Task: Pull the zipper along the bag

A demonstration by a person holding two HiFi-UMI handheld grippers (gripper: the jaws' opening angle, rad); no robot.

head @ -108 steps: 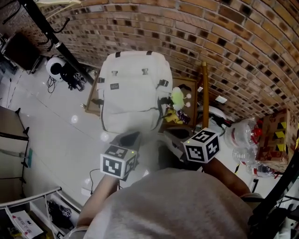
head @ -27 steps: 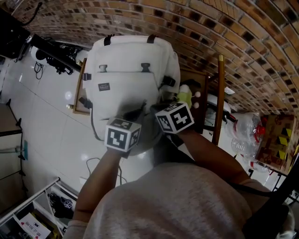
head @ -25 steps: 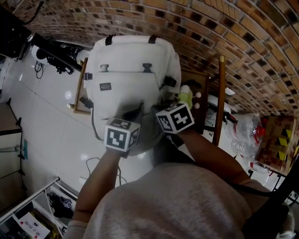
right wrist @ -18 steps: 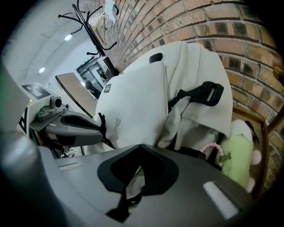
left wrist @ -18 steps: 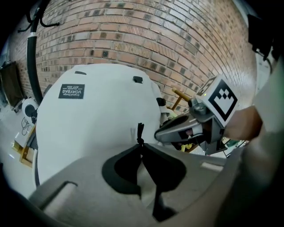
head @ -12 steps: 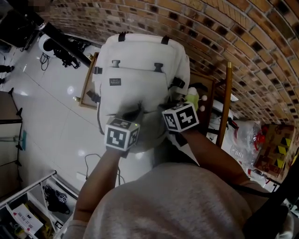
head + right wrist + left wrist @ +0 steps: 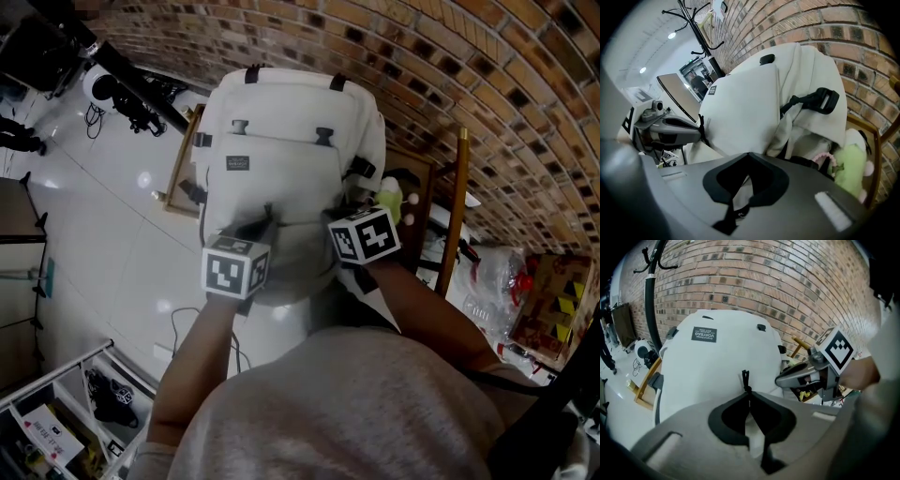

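Dark label on white backpack — seemingly "VOYABAG", smaller line above illegible

since the first look, both grippers have come up from below the backpack onto its lower front. over the last second the left gripper slid sideways, away from the right gripper, its jaws closing onto the black zipper pull between them.

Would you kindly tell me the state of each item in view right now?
backpack, upright against the brick wall
left gripper, fingers have just been closing, shut on the zipper pull
zipper pull, pinched, tip sticking up
right gripper, shut on backpack fabric
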